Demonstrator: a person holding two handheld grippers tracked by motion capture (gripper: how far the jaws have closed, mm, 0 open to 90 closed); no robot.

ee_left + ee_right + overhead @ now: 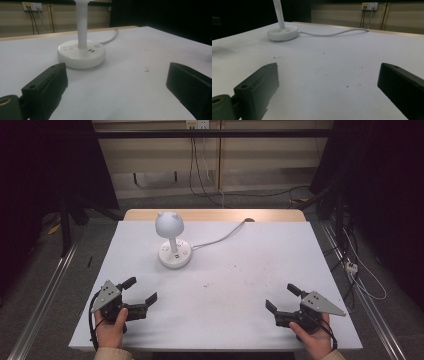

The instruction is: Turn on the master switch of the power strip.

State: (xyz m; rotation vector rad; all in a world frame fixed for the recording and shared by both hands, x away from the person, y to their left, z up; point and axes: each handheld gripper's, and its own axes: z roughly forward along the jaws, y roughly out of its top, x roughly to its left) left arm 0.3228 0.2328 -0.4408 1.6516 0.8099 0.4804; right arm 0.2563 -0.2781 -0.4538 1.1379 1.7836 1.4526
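Observation:
A small white desk lamp (170, 227) with a rounded head stands on a round white base (175, 254) at the back left of the white table (220, 285). Its base (81, 53) has sockets and a button on top, and its stem (278, 12) rises out of frame. My left gripper (142, 290) rests near the front left corner, open and holding nothing, pointing toward the lamp. My right gripper (283, 298) sits near the front right, open and empty too. Bare table lies between the jaws in the left gripper view (117, 82) and the right gripper view (327, 85).
A white cable (220, 238) runs from the lamp base to the table's back edge. Small dark specks (235, 270) dot the tabletop. Wall sockets (197, 124) and hanging cables sit behind the table, with more cables on the floor (360, 275) to the right.

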